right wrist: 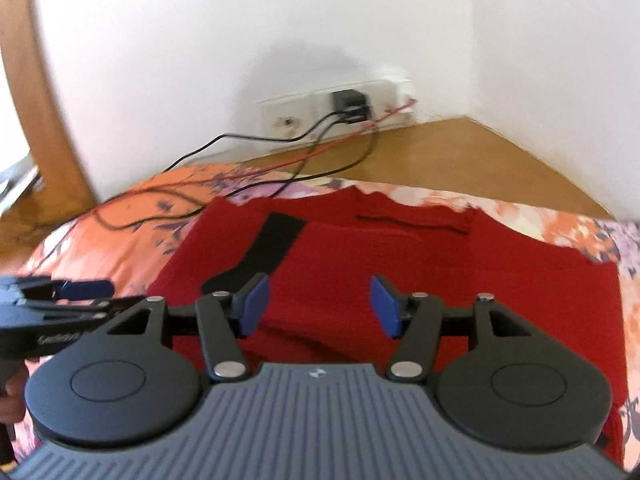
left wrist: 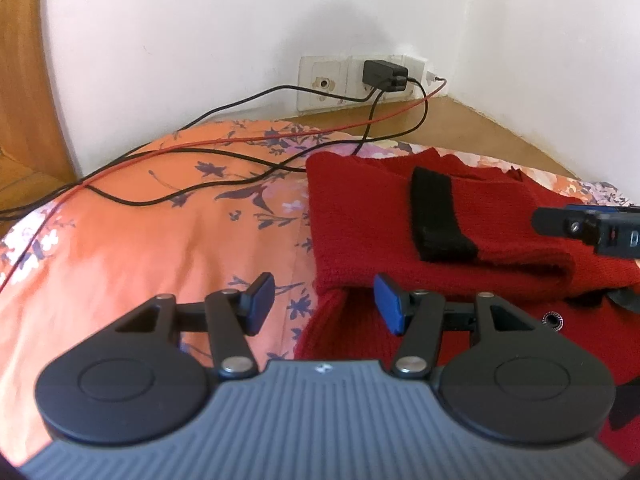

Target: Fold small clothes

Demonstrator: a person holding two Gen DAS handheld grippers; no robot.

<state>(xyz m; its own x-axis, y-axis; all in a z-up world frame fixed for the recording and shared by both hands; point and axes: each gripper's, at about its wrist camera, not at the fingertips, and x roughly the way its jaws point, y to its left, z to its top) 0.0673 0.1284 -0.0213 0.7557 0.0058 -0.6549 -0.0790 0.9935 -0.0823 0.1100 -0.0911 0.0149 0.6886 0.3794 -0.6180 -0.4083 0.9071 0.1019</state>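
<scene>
A small red knitted sweater (left wrist: 360, 216) with a black cuff (left wrist: 436, 216) lies on an orange floral bedspread (left wrist: 160, 240). One sleeve is folded across its body. My left gripper (left wrist: 324, 304) hovers open at the sweater's left edge, nothing between its blue pads. The right gripper's tip (left wrist: 580, 228) pokes in from the right of the left wrist view. In the right wrist view the red sweater (right wrist: 440, 264) fills the middle, black cuff (right wrist: 276, 240) to the left. My right gripper (right wrist: 320, 306) is open above the sweater. The left gripper (right wrist: 80, 292) shows at the left edge.
Black and red cables (left wrist: 240, 148) trail over the bedspread from a charger (left wrist: 384, 74) plugged into wall sockets. A wooden ledge (right wrist: 440, 152) runs along the white wall behind the bed. A curved wooden frame (right wrist: 40, 100) stands at the left.
</scene>
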